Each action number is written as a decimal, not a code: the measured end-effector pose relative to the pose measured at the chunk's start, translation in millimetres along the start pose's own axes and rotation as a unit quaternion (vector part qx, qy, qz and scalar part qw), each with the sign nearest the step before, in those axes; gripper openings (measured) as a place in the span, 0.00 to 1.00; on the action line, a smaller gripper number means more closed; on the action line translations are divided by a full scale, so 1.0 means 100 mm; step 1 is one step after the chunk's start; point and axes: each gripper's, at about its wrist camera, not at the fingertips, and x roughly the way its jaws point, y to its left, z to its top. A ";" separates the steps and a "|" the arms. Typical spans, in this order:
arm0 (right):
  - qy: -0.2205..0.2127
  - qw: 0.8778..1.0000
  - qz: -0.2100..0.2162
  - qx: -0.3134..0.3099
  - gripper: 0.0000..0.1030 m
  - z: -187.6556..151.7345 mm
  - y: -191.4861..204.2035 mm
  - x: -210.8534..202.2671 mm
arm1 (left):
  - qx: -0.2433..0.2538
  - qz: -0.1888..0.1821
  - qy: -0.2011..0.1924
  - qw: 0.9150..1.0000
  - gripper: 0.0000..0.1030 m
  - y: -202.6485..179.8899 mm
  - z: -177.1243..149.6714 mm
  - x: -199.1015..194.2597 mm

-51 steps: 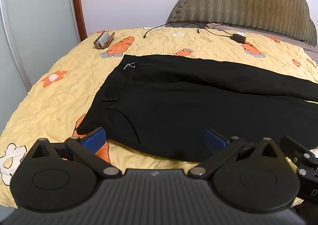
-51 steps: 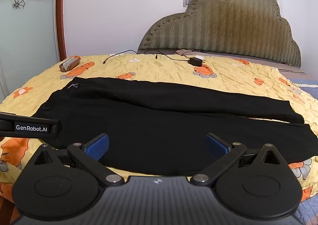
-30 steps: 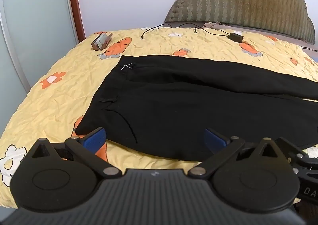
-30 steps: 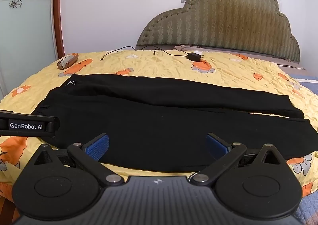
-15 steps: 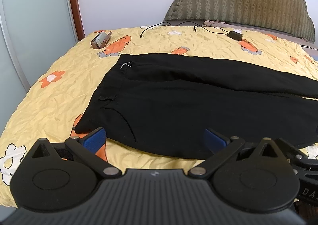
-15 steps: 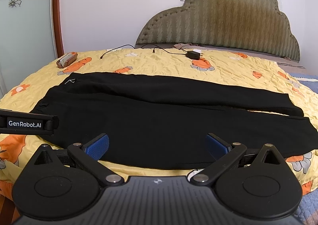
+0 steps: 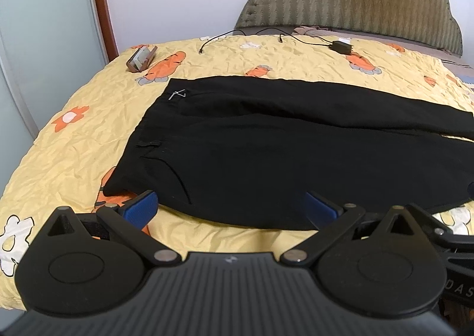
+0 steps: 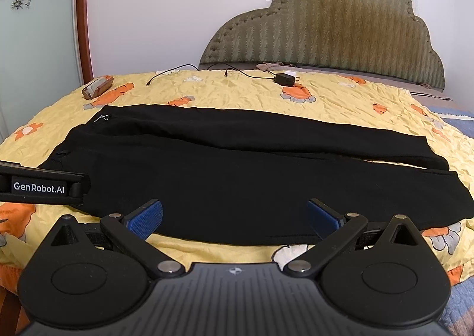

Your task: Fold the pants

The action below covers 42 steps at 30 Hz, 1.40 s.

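Observation:
Black pants (image 7: 266,152) (image 8: 237,176) lie flat across a yellow bedspread, waistband to the left and both legs running right, side by side. My left gripper (image 7: 231,208) hovers open over the near edge of the pants by the waist end, nothing between its blue pads (image 7: 140,208). My right gripper (image 8: 234,217) is open too, above the near leg's front edge. The left gripper's side, marked GenRobot.AI (image 8: 41,187), shows at the left of the right wrist view.
The yellow bedspread (image 8: 237,92) has orange carrot and flower prints. A brown case (image 7: 141,58) (image 8: 97,87) lies at the far left corner. A black charger with cable (image 7: 342,47) (image 8: 286,78) rests near the padded headboard (image 8: 323,30). A door stands left.
Both grippers have shifted slightly, with the views drifting a little over the pants. The pants have not moved and both grippers stay open.

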 end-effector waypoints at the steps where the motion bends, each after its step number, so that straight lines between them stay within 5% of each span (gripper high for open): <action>1: 0.000 1.000 -0.002 0.000 1.00 -0.01 -0.01 0.00 | 0.003 -0.002 0.000 1.000 1.00 -0.02 -0.01 0.00; 42: -0.004 1.000 -0.003 -0.009 1.00 -0.04 -0.09 -0.12 | 0.017 -0.012 0.001 1.000 1.00 -0.15 -0.01 -0.03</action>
